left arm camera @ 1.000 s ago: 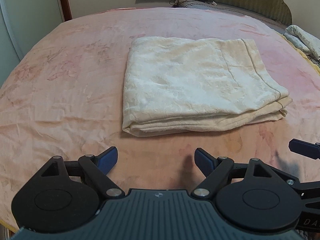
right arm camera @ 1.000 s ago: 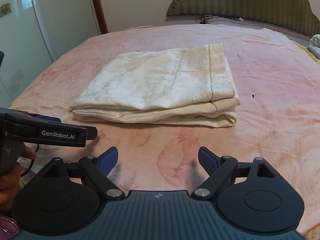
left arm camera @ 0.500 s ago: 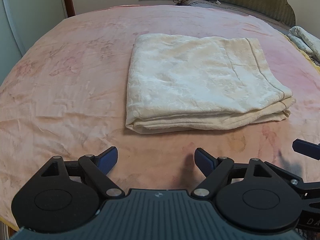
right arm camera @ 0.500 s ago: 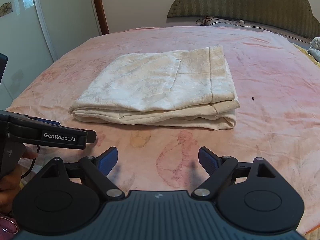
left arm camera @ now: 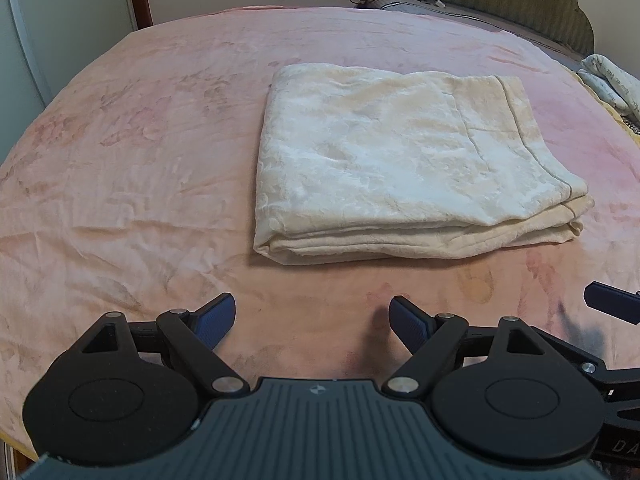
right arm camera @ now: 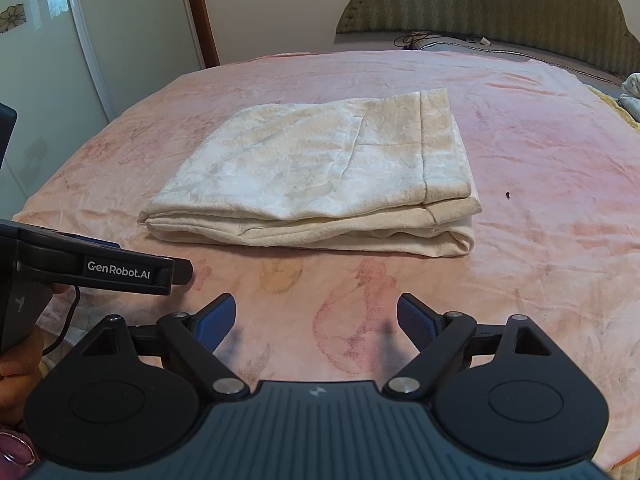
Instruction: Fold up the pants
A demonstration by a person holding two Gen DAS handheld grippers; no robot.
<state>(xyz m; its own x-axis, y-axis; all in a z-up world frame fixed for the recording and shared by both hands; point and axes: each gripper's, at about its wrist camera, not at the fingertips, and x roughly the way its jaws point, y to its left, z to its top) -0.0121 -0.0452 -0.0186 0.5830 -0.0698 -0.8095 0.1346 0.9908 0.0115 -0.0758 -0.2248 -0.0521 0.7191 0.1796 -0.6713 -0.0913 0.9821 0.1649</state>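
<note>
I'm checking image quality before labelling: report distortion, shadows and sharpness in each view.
Left wrist view: fisheye bows the pink bedspread into a dome, corners vignetted dark; folded pants sharp, soft even light. Right wrist view: same bowing; faint shadows of the jaws on the bedspread ahead of the right gripper; wardrobe door shows pale reflections.

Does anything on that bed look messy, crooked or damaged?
Nothing much. The cream pants lie folded in a neat stack on the pink blanket. Only a tiny dark speck sits on the blanket right of them; what it is, I cannot tell.
</note>
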